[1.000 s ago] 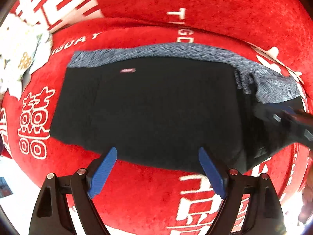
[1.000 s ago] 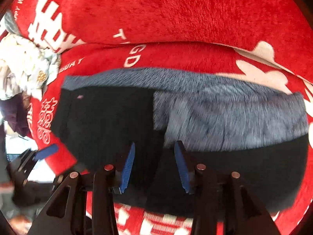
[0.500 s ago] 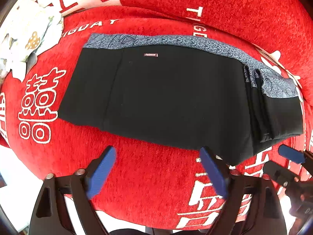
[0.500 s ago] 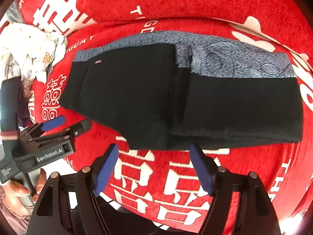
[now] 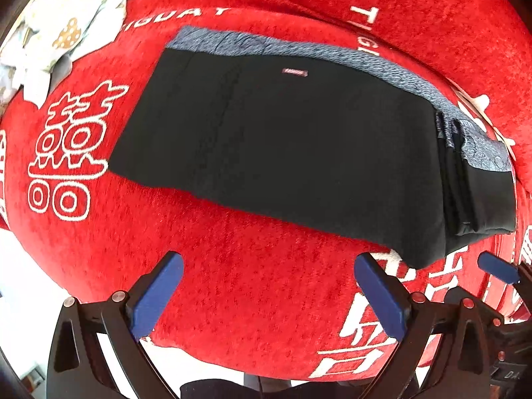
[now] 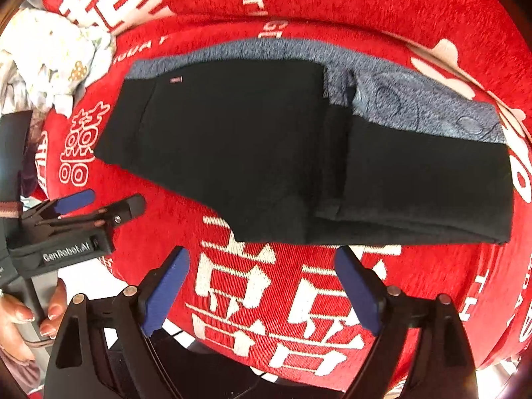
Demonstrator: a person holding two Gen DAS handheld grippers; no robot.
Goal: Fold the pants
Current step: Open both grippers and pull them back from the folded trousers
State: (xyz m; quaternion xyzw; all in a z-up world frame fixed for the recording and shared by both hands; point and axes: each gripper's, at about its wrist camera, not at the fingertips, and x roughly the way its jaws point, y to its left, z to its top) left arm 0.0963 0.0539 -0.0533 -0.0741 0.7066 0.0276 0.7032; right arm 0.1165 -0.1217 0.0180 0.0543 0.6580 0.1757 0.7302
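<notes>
Red plush fabric with large white lettering and symbols covers the soft cushioned surface [image 5: 252, 299] that fills both wrist views. Folded black pants [image 5: 299, 153] lie flat on it as a wide, roughly rectangular bundle, with a band of grey patterned material [image 5: 332, 55] running along the far edge and a small pinkish label [image 5: 295, 72] just below that band. At the right end of the bundle several stacked layers show as parallel folded edges, and in the right wrist view the right portion of the pants [image 6: 299, 153] sits as a separate folded panel overlapping the rest. The left gripper [image 5: 266, 286] hangs above the bare red fabric on the near side of the pants, its blue-padded fingers [image 5: 156, 296] spread wide apart with nothing between them and nothing touching them. The right gripper [image 6: 262, 286] is likewise above the red fabric just on the near side of the pants; its jaws have just been opening and now stand wide, holding nothing, with only white lettering visible between the pads. In the right wrist view the left gripper [image 6: 99, 204] appears at the left edge, carried by a person's hand [image 6: 23, 319] wrapped around its handle, clear of the pants. A crumpled pale cloth with small printed motifs [image 5: 56, 33] lies at the far left corner of the cushion, apart from the pants.
</notes>
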